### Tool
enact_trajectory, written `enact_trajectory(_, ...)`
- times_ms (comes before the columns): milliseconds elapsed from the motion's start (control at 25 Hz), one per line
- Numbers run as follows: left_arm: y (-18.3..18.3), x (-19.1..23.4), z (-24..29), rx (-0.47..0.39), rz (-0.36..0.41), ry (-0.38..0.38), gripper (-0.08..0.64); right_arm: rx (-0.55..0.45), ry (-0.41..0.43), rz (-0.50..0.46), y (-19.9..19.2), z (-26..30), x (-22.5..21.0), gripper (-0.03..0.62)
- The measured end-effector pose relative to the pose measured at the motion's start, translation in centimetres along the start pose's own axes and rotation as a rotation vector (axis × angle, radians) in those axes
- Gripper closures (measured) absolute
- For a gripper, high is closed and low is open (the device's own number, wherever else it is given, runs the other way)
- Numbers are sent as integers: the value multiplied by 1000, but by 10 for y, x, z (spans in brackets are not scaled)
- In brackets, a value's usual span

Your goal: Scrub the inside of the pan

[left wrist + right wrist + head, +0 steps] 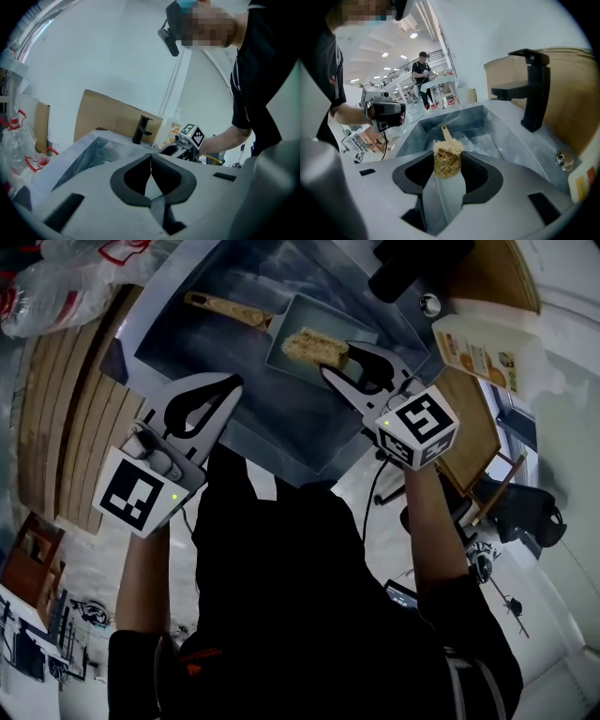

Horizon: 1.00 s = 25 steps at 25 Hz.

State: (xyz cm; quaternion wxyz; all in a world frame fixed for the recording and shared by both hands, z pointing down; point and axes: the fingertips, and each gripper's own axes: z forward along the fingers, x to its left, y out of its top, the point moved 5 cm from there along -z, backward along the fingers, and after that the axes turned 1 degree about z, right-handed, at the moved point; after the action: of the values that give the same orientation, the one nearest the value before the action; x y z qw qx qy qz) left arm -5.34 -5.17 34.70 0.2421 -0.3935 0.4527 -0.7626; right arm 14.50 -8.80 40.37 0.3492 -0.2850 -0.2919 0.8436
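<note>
A grey rectangular pan (314,360) with a wooden handle (228,307) lies in the steel sink (187,334). My right gripper (337,362) is shut on a tan loofah scrubber (310,345), which hangs over the pan's inside. In the right gripper view the scrubber (448,158) sits pinched at the gripper (448,165) tips, with the pan handle (446,132) beyond it. My left gripper (232,383) hovers over the sink's near rim, left of the pan. Its jaws are shut on nothing in the left gripper view (151,158).
A black faucet (531,89) stands at the sink's far right side, and a small steel knob (429,305) sits beside it. A soap bottle (483,354) lies on the counter to the right. Plastic bags (56,287) lie at the far left, beside wooden slats (66,418).
</note>
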Motion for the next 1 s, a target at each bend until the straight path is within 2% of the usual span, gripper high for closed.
enact_trajectory(480, -15, 15, -8, -7, 13, 16, 540, 241, 37, -144, -32, 47, -9, 410)
enact_trajectory(1000, -25, 16, -16, -13, -23, 12, 540, 401, 65, -267, -50, 80, -4, 410)
